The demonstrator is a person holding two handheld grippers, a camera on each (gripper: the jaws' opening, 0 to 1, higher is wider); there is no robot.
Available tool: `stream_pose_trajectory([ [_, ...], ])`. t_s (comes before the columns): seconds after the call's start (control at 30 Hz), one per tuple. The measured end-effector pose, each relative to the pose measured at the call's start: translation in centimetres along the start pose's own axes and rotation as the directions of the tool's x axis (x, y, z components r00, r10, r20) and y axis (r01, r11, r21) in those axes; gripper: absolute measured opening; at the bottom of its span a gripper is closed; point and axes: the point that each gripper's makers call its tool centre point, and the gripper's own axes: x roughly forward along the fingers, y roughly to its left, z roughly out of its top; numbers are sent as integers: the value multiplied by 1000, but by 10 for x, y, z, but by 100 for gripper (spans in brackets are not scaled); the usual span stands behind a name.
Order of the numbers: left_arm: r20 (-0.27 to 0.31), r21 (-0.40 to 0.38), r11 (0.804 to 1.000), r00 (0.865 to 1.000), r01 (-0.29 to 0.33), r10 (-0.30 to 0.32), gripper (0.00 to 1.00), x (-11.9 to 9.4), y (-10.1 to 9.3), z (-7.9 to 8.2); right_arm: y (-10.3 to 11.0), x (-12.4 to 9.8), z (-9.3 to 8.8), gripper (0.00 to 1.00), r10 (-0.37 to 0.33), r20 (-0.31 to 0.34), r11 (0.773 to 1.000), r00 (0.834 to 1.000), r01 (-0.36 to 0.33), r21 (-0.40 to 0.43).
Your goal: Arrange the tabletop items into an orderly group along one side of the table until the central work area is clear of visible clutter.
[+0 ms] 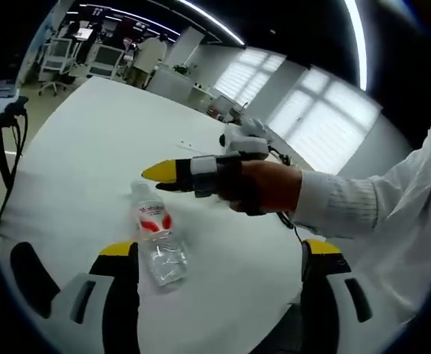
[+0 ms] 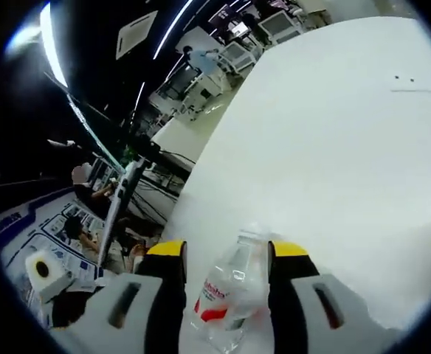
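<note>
The left hand-held gripper (image 1: 219,254) hangs over the white worktop (image 1: 90,133) with its yellow-tipped jaws spread wide and empty. The clear plastic water bottle with a red-and-white label (image 1: 156,232) lies on its side just inside the left jaw. Right of it, a hand (image 1: 271,186) in a white sleeve holds the right hand-held gripper (image 2: 225,254), whose jaws flank the bottle's neck closely; whether they pinch it I cannot tell.
</note>
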Motion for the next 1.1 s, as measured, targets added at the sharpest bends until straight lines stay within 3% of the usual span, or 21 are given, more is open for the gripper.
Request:
stream_pose_trajectory([
  [0.43, 22, -16, 1000, 1000, 18, -17, 93, 7, 3, -1, -16, 17, -2, 37, 16, -71, 995, 997, -9, 100],
  [1.1, 41, -25, 999, 999, 36, -35, 93, 16, 11, 1, -21, 33, -7, 30, 101, -103, 988, 990, -88, 127],
])
